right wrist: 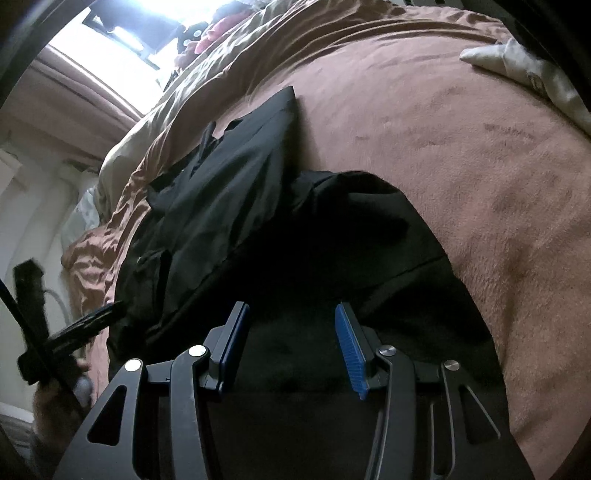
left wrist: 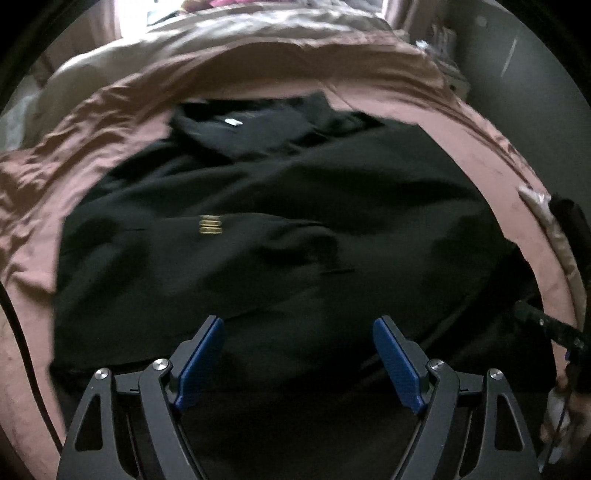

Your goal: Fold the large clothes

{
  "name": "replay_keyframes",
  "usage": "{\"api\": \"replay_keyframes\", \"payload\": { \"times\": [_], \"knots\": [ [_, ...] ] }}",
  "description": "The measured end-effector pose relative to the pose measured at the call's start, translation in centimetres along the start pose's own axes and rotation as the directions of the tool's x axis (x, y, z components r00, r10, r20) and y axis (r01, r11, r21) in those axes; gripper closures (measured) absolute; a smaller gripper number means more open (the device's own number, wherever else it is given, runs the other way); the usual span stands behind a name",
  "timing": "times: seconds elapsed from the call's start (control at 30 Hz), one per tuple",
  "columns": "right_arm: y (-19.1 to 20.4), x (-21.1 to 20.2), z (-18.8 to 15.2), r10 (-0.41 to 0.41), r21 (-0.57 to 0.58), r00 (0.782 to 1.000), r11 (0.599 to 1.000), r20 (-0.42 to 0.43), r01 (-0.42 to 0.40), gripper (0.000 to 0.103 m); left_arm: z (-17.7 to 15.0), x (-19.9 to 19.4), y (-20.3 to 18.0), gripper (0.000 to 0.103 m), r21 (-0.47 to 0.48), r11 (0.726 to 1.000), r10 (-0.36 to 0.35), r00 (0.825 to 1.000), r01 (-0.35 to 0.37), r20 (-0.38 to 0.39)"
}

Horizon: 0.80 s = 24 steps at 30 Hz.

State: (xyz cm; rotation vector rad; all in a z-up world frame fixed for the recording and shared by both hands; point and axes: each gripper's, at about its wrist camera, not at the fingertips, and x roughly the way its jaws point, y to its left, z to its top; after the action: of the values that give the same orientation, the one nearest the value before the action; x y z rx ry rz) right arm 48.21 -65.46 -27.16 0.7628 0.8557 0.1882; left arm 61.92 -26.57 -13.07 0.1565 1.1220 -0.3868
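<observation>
A large black collared garment (left wrist: 280, 206) lies spread on a pink-brown bed cover (left wrist: 122, 110), collar at the far end, a small gold mark on its chest. My left gripper (left wrist: 298, 326) is open and empty, just above the garment's near hem. In the right wrist view the same black garment (right wrist: 229, 199) lies with one side folded over. My right gripper (right wrist: 291, 314) is open and empty over the garment's near right part. The other gripper shows at the edge of each view (left wrist: 546, 325) (right wrist: 88, 321).
The pink-brown cover (right wrist: 461, 166) fills the bed to the right of the garment. A beige quilt (left wrist: 207, 40) lies bunched at the far end. A whitish cloth (right wrist: 524, 62) lies at the bed's far right edge. A bright window (right wrist: 125, 26) is at the far left.
</observation>
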Motion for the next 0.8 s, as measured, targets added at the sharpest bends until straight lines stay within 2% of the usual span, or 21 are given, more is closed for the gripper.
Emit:
{"api": "replay_keyframes", "payload": {
  "times": [0.07,0.17,0.23,0.3,0.33,0.47,0.8],
  "knots": [
    [-0.2,0.1,0.0,0.008,0.005,1.000,1.000,-0.003,-0.008,0.058,0.3,1.8,-1.5,0.019,0.015,1.000,0.009,0.999,-0.008,-0.031],
    [-0.4,0.2,0.0,0.014,0.005,1.000,1.000,-0.001,-0.014,0.058,0.5,3.8,-2.9,0.017,0.062,0.994,0.094,0.994,-0.090,-0.052],
    [-0.5,0.2,0.0,0.013,-0.001,1.000,1.000,0.001,-0.013,0.058,0.5,4.2,-3.0,0.013,0.086,0.989,0.125,0.991,-0.121,-0.045],
    [-0.4,0.3,-0.1,0.004,-0.010,1.000,1.000,0.003,-0.004,0.058,0.5,3.8,-2.3,0.013,0.093,0.982,0.166,0.985,-0.162,-0.044],
    [-0.3,0.3,-0.1,-0.002,-0.011,1.000,1.000,0.004,0.002,0.058,0.5,3.4,-1.5,0.013,0.094,0.977,0.196,0.980,-0.191,-0.043],
    [1.1,0.0,0.0,-0.049,-0.055,0.999,0.997,0.008,0.049,0.058,0.0,1.0,2.4,0.013,0.048,0.976,0.213,0.976,-0.212,-0.036],
    [3.8,1.0,1.0,-0.052,-0.094,0.999,0.994,0.005,0.053,0.058,-2.0,-7.3,14.2,0.013,-0.111,0.955,0.280,0.960,-0.275,0.032]
  ]
}}
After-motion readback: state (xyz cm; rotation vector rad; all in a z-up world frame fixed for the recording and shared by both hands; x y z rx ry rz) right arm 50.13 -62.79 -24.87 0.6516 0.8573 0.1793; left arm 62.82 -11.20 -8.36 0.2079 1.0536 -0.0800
